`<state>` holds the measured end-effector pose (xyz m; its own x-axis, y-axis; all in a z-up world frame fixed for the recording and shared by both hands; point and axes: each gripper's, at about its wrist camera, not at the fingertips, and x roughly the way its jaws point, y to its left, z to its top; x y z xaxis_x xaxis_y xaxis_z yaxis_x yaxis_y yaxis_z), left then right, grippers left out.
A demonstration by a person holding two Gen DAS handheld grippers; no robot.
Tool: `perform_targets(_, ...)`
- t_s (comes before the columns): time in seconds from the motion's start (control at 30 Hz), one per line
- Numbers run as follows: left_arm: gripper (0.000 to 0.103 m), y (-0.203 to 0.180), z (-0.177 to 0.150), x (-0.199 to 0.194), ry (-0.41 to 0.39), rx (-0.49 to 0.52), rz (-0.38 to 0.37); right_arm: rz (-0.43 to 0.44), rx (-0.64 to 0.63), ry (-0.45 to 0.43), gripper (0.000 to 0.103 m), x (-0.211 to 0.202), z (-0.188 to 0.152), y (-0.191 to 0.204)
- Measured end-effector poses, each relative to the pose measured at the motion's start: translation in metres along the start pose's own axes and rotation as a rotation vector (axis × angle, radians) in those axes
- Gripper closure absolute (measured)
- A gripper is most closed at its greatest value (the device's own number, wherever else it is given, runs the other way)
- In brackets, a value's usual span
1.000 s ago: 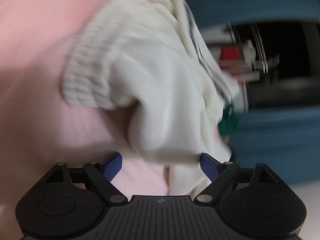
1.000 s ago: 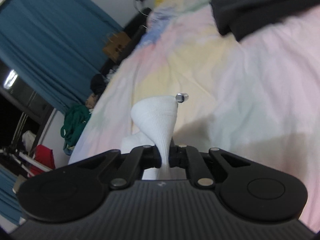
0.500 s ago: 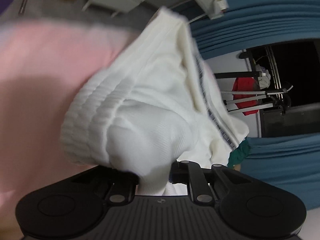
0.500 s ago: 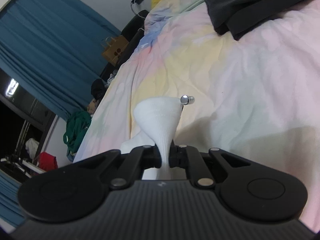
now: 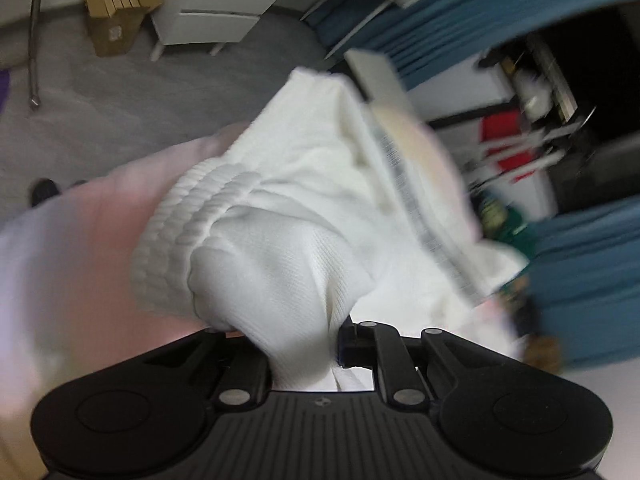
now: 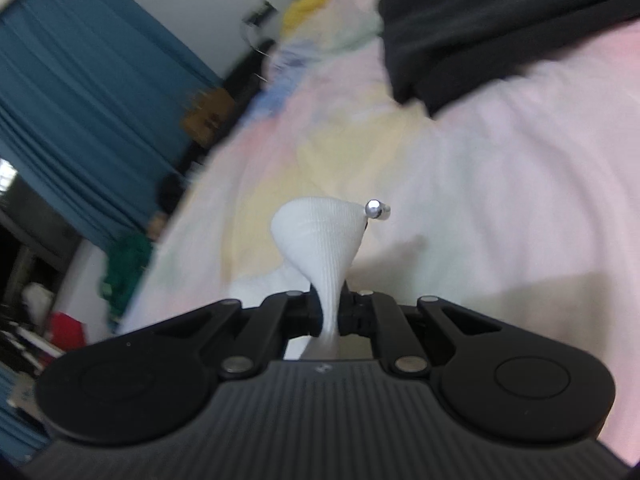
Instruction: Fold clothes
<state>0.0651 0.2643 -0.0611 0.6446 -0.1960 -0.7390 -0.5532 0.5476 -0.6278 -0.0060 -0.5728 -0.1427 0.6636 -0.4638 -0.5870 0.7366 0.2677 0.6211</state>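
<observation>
A white knit garment (image 5: 304, 216) with a ribbed cuff (image 5: 180, 232) and a zipper edge (image 5: 420, 200) fills the left wrist view, lifted above the pink bedsheet (image 5: 80, 264). My left gripper (image 5: 304, 344) is shut on a bunched fold of it. In the right wrist view, my right gripper (image 6: 330, 314) is shut on another pinch of the white garment (image 6: 320, 236), which stands up in a cone with a silver zipper pull (image 6: 376, 210) at its top. The pastel bedsheet (image 6: 500, 200) lies beneath.
A black garment (image 6: 500, 20) lies on the bed at the upper right. Blue curtains (image 6: 80, 80) hang at the left, with green clothing (image 6: 124, 264) and a red item (image 6: 68, 334) below. A cardboard box (image 5: 116, 12) and a white cabinet (image 5: 240, 4) stand on grey floor.
My left gripper closed on the white garment and lifted it, so floor and furniture came into view. My right gripper kept its grip with the view shifting slightly.
</observation>
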Motion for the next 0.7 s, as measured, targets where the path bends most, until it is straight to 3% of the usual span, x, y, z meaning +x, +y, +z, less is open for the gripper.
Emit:
perform_targets(0.1, 0.088, 0.007, -0.005, 0.015, 0.040, 0.038, 0.080, -0.122, -0.024, 0.097, 0.096, 0.019, -0.008, -0.012)
perform_targets(0.2, 0.084, 0.007, -0.006, 0.021, 0.052, 0.082, 0.097, -0.126, -0.037, 0.108, 0.095, 0.024, -0.009, -0.014)
perform_targets(0.37, 0.064, -0.014, -0.017, 0.005, 0.015, 0.250, 0.137, -0.155, -0.147, 0.080, 0.089, 0.019, -0.010, 0.009)
perform_targets(0.4, 0.055, -0.021, -0.021, 0.002, 0.004, 0.311, 0.144, -0.158, -0.159, 0.075, 0.086, 0.017, -0.010, 0.013)
perform_targets(0.43, 0.045, -0.027, -0.026, -0.004, -0.006, 0.358, 0.157, -0.154, -0.166, 0.064, 0.075, 0.014, -0.008, 0.016)
perform_targets(0.47, 0.040, -0.034, -0.031, -0.005, -0.030, 0.405, 0.180, -0.150, -0.175, 0.050, 0.055, 0.010, -0.007, 0.020)
perform_targets(0.53, 0.027, -0.048, -0.044, -0.014, -0.087, 0.501, 0.222, -0.137, -0.208, -0.005, 0.036, -0.002, -0.005, 0.029)
perform_targets(0.63, 0.022, -0.062, -0.066, -0.028, -0.159, 0.585, 0.254, -0.093, -0.272, -0.094, 0.027, -0.025, -0.006, 0.045)
perform_targets(0.7, 0.020, -0.070, -0.079, -0.036, -0.205, 0.630, 0.264, -0.040, -0.306, -0.124, 0.027, -0.039, -0.007, 0.057)
